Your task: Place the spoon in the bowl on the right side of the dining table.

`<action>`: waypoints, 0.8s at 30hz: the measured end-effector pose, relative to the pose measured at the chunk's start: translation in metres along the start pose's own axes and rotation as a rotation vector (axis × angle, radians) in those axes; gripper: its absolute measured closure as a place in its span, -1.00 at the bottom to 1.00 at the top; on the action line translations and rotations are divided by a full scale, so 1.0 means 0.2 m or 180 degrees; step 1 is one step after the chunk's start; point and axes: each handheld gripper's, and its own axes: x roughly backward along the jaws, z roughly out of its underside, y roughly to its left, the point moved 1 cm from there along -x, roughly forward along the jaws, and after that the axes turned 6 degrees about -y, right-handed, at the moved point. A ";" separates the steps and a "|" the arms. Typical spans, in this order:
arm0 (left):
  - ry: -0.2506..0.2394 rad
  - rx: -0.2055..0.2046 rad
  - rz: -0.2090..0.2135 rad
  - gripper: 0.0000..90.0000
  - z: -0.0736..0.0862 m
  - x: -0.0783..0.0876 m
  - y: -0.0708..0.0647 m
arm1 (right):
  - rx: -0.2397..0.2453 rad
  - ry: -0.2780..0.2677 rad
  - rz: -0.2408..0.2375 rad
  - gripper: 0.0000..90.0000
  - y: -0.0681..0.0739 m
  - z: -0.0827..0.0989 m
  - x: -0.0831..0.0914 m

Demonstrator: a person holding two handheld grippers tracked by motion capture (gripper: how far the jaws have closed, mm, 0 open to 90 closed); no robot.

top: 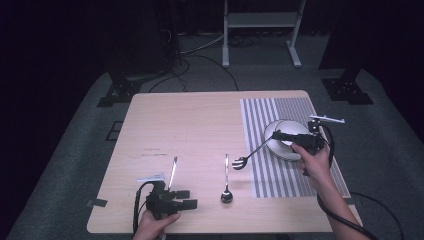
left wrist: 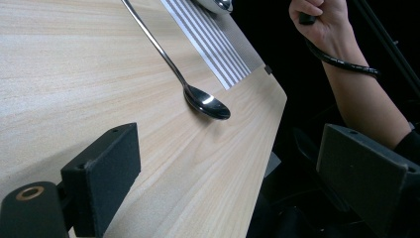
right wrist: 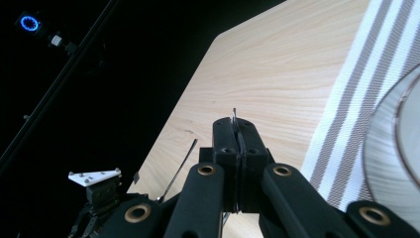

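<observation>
While my right tool [top: 279, 135] pinches a fork [top: 250, 154] by its handle end, pressed tight on it over the bowl [top: 287, 140], I count three pieces of cutlery: that fork, a spoon [top: 226, 181] and a knife [top: 173, 171]. One bowl sits on one striped mat [top: 280, 107] at the right of the surface [top: 195, 120]. The fork is thin and shiny, tilted down to the left, its tines hanging at the mat's left edge. My left tool [top: 186, 198] rests near the front edge, spread wide and holding nothing, with the knife just beyond it and the spoon to its right.
</observation>
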 end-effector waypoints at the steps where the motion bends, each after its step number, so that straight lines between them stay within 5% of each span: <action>1: -0.0002 -0.0002 0.0003 -0.81 0.00 0.00 0.00 | -0.0006 -0.0008 0.0011 0.98 0.00 -0.01 0.01; 24: -0.0012 -0.0007 0.0010 -0.81 0.00 0.00 0.00 | -0.0063 -0.0262 0.0225 0.98 -0.07 -0.12 0.16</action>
